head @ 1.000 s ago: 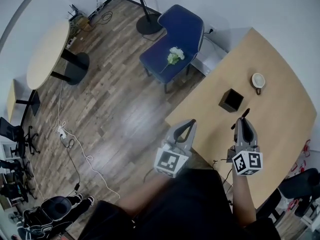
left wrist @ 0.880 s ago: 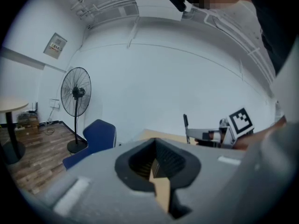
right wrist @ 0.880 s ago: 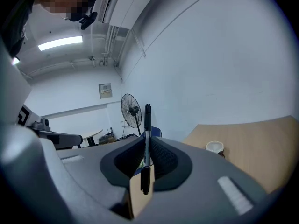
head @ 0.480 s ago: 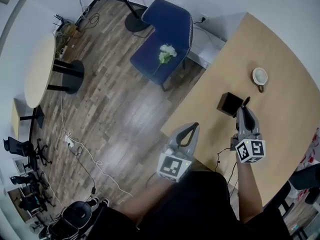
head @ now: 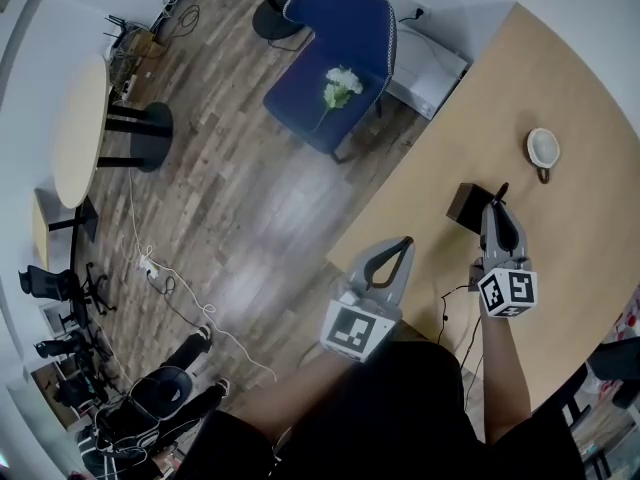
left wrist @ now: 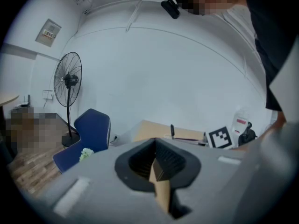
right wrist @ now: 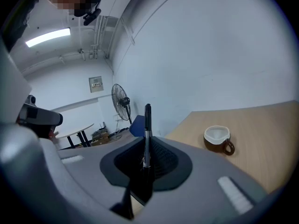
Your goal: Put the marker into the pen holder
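The left hand-held gripper (head: 402, 245) and the right hand-held gripper (head: 497, 211) are grey plastic, each with two curved fingers enclosing a teardrop-shaped opening. Up close, the inner pads (right wrist: 161, 160) are black and ribbed, and a pale rectangular patch (right wrist: 232, 193) marks the grey shell. Each carries a white cube (head: 357, 330) printed with black square markers. A thin black cable (head: 443, 318) runs beside the right one. The person wears a black top (head: 400, 408).

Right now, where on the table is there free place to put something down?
Bare table lies beyond the mug toward the far corner, and between the pen holder and the edge facing the blue chair. Crowded: around the pen holder, where the right gripper holds the marker.
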Tool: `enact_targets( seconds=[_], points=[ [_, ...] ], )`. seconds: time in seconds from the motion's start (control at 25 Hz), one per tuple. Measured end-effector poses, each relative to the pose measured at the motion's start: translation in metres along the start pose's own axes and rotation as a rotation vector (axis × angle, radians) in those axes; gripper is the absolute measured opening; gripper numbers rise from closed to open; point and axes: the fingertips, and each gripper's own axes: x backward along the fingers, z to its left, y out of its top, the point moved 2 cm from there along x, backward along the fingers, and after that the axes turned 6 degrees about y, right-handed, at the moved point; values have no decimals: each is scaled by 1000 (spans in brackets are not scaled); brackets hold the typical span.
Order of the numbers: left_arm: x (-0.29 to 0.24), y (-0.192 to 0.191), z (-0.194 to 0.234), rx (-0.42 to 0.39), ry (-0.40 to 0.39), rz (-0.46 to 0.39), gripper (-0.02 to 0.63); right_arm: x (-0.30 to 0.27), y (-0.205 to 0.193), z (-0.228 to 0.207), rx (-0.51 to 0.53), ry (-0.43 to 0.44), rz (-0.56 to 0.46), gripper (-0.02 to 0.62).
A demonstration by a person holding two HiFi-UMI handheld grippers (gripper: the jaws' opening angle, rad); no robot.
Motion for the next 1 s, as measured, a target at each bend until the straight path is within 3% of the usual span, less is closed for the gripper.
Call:
enact_targets(
  seconds=[0.44,0.64,1.0],
  points=[
    [-27,-15,-11,-23,-52,77,2,-10,-8,-6,32,-3,37,49],
    [-39,-12,-26,-42,-92,97,2,-6,-6,-7,-11,10,25,98],
    [-51,-2,-52,-84,-137,84,2,5,0,-16,-78,69,20,86]
  ],
)
